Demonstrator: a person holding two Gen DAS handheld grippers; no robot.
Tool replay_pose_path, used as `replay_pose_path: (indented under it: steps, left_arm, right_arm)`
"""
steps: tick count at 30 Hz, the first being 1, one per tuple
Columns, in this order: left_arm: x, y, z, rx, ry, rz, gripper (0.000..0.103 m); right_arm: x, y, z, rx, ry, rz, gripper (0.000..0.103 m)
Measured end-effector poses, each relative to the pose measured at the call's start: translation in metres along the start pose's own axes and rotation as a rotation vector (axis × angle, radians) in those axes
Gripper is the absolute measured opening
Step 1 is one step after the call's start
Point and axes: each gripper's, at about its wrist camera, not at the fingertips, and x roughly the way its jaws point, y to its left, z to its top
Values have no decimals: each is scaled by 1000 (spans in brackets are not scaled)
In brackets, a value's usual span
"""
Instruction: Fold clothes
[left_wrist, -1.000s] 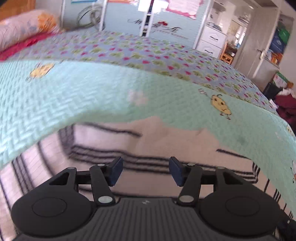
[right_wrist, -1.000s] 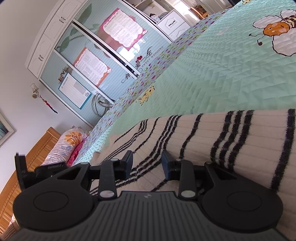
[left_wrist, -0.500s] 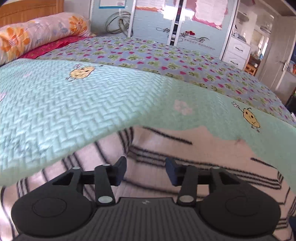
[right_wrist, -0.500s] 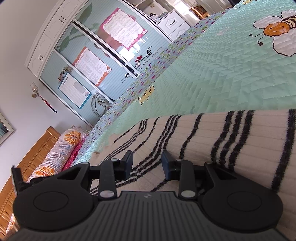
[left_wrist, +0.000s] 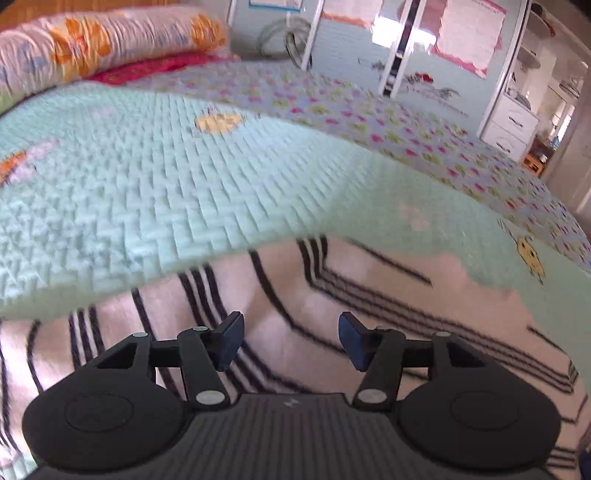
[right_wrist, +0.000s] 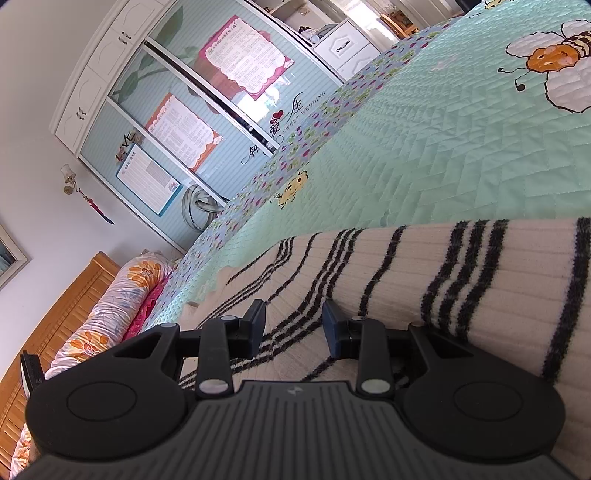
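A cream sweater with thin black stripes (left_wrist: 369, 288) lies spread on a mint-green quilted bedspread (left_wrist: 184, 184). In the left wrist view my left gripper (left_wrist: 291, 339) hovers over the sweater, tilted down at it. Its jaws are opening and nothing is between them. The picture is motion-blurred. In the right wrist view the sweater (right_wrist: 461, 280) forms a thick folded roll at the right. My right gripper (right_wrist: 293, 328) sits low over the flat part beside that roll, jaws partly apart, with only cloth lying behind the gap and no pinch visible.
A floral pillow (left_wrist: 92, 48) and a wooden headboard (right_wrist: 55, 314) lie at the head of the bed. A wardrobe with sliding glass doors (right_wrist: 184, 110) and white drawers (left_wrist: 513, 125) stand beyond the far edge of the bed.
The left wrist view has swung across the bed, bringing the pillow into sight. The left jaws narrowed, then widened again. The right gripper and its view stayed the same.
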Motion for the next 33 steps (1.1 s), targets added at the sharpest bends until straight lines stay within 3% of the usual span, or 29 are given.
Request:
replay_pose_path:
  steps: [4,7,9,11,13,15,18,20,22,25,28,29,31,32,33]
  left_arm:
    - [12,-1,-1,55,-19,105,68]
    - [1,-1,2,30,-28,138,65]
    - [-22,-2,-2,36,-41,92,63]
    - [-44,-2,-15,49,-46,-29,65]
    - [-45,-1,-29,80,-15,-91,69]
    - [-28,6,-37,91,17,-30,67]
    - [-25,25,-31,45,-36,98,64]
    - [-48,34,-30,-10,-43,67,61]
    - [-82,45,-43,-35,-43,-15,61]
    - [-125,75,-81,-123,-16,-114,65]
    - [-154,123,-131,-300,46,-132,65]
    - [-162,137,-145,-348,59,-146,65]
    - [-177,160,-168,-411,73,-188,64]
    - [-186,165,-174,-407,71,-217,64]
    - [-192,168,-176,-393,69,-246,64]
  right_arm:
    - [0,1,-1,-1,0,-1,35]
    - [0,0,-1,-1,0,0,35]
    - [0,0,-1,-1,1,0,35]
    - [0,0,0,-3,1,-2,35]
    - [0,1,0,-7,2,-5,35]
    - [0,1,0,-10,2,-6,35]
    - [0,-1,-1,-10,-1,1,35]
    - [-1,-2,-2,-10,-7,8,35]
    - [-2,-2,-3,-9,-11,9,34]
    - [-1,2,-3,-19,-14,-23,30]
    - [3,16,-3,-74,24,-99,30]
    - [3,26,-2,-113,55,-146,30]
    - [-8,71,-6,-290,115,-327,32]
    - [-20,97,-15,-403,118,-367,34]
    - [-37,121,-29,-463,132,-320,39]
